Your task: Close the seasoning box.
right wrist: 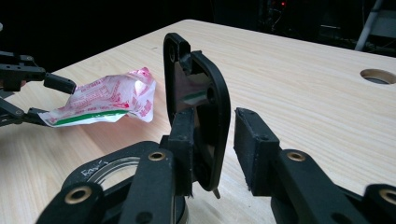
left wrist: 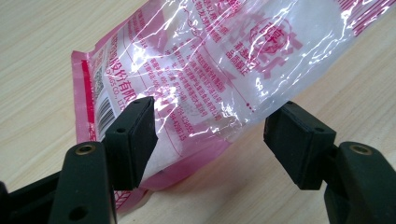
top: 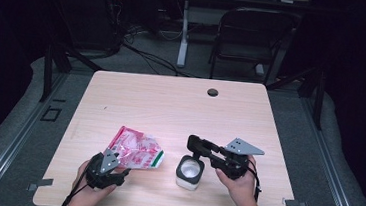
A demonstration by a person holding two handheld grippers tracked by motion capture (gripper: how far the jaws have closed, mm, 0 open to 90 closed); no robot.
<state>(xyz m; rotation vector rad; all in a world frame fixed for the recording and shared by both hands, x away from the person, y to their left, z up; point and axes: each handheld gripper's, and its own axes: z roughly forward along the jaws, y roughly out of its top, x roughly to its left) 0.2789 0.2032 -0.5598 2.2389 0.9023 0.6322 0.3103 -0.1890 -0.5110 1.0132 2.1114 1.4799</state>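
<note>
A crinkled pink-and-white plastic bag (top: 134, 149) (left wrist: 224, 56) lies on the wooden table (top: 170, 107), front left. My left gripper (top: 115, 165) (left wrist: 215, 135) stands open at the bag's near end, one jaw against the film and the other clear of it. A small white container (top: 189, 173) with a black rim (right wrist: 107, 170) stands front centre. Its black flip lid (right wrist: 198, 93) is raised upright between the jaws of my right gripper (top: 195, 143) (right wrist: 217, 130). The left jaw touches the lid and a narrow gap shows on the other side. The bag (right wrist: 109, 95) and left gripper (right wrist: 46, 100) appear farther off.
A round cable hole (top: 212, 92) (right wrist: 378, 75) sits near the table's far edge. A dark folding chair (top: 252, 36) and a desk leg (top: 183, 33) stand on the floor beyond the table. Bare tabletop stretches behind the bag and container.
</note>
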